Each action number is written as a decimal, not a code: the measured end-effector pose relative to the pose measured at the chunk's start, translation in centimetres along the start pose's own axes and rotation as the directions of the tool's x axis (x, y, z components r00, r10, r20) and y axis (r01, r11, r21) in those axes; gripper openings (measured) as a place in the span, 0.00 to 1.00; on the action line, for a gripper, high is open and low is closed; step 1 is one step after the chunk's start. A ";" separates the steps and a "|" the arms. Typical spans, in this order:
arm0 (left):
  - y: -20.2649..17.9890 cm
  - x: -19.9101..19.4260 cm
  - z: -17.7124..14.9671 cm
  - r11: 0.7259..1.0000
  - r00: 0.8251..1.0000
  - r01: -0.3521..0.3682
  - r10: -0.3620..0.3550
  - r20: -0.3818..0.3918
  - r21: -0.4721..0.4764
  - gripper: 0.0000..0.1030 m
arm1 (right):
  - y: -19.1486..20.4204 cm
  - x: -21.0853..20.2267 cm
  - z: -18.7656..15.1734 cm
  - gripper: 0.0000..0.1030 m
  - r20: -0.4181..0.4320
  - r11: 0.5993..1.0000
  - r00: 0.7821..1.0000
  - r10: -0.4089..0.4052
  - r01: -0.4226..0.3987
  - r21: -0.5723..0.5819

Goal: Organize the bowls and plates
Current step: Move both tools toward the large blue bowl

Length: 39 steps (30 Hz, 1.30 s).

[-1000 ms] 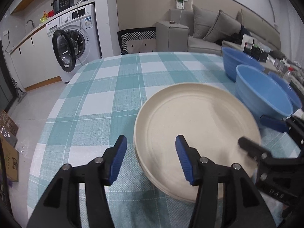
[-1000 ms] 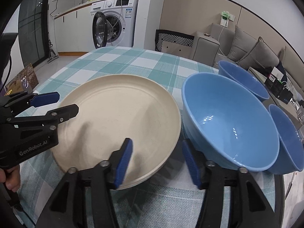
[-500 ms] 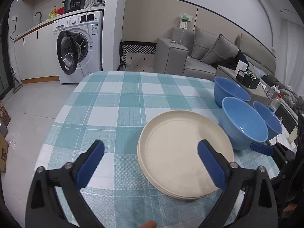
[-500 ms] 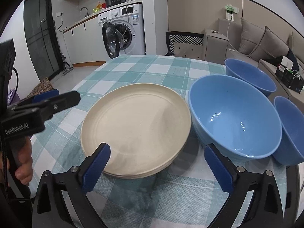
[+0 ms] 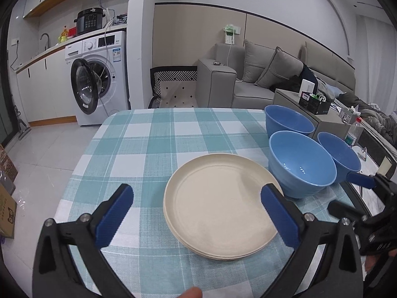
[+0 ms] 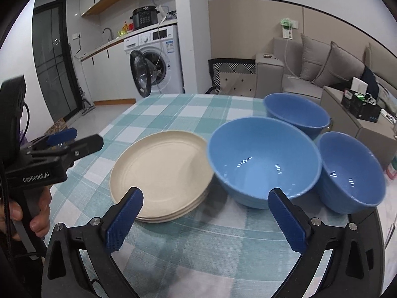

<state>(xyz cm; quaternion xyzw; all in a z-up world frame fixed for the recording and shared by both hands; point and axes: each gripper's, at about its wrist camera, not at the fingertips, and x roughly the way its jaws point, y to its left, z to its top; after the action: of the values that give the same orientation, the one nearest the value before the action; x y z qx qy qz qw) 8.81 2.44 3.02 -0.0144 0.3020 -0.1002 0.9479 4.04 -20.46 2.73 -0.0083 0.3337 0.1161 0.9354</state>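
Observation:
A stack of cream plates (image 5: 220,211) (image 6: 161,173) lies on the checked tablecloth (image 5: 148,144). Three blue bowls stand to its right: a large one (image 5: 301,164) (image 6: 263,164) touching the stack, a far one (image 5: 289,123) (image 6: 296,114), and one at the right edge (image 5: 338,157) (image 6: 351,171). My left gripper (image 5: 196,216) is open and empty, held above and in front of the plates. My right gripper (image 6: 206,218) is open and empty, held in front of the large bowl and the plates.
The table's near and left edges drop to a tiled floor. A washing machine (image 5: 96,79) with its door open stands at the back left. A grey sofa (image 5: 273,77) and a low table with boxes (image 5: 312,101) are at the back right.
Both grippers have opened wide and pulled back and up from the plate stack. The plates and bowls have stayed in place.

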 end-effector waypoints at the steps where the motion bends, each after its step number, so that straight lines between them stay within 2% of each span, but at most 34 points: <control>1: -0.4 -0.1 0.0 1.000 1.000 0.003 -0.003 0.002 0.006 1.00 | -0.7 -0.6 0.1 0.99 0.010 1.000 1.000 -0.003 0.002 0.015; 5: -2.0 -0.2 0.2 0.999 1.000 0.006 -0.006 0.002 0.038 1.00 | -3.7 -3.0 0.7 0.99 0.047 0.997 0.999 0.013 -0.017 0.080; 14: -4.8 -0.9 2.1 0.996 1.000 0.008 -0.010 0.024 0.084 1.00 | -9.2 -7.2 2.5 0.99 0.120 0.992 0.991 -0.057 0.042 0.121; 26: -6.9 0.2 5.5 0.997 0.999 0.035 -0.037 0.026 0.065 1.00 | -15.7 -11.1 4.6 0.99 0.147 0.978 0.988 -0.055 0.024 0.206; 31: -8.1 1.5 6.8 0.995 0.998 0.056 -0.057 0.012 0.077 1.00 | -18.4 -12.4 5.5 0.99 0.150 0.975 0.985 -0.084 0.050 0.218; 39: -10.0 4.4 9.0 0.992 0.997 0.071 -0.068 -0.025 0.105 1.00 | -22.1 -12.3 7.0 0.99 0.134 0.970 0.986 -0.101 0.068 0.233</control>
<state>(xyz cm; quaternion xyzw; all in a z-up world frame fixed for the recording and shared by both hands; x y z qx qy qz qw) 15.74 -8.54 8.76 0.0264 0.3056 -0.1492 0.9400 4.08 -43.89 14.46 0.0930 0.2755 0.0376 0.9561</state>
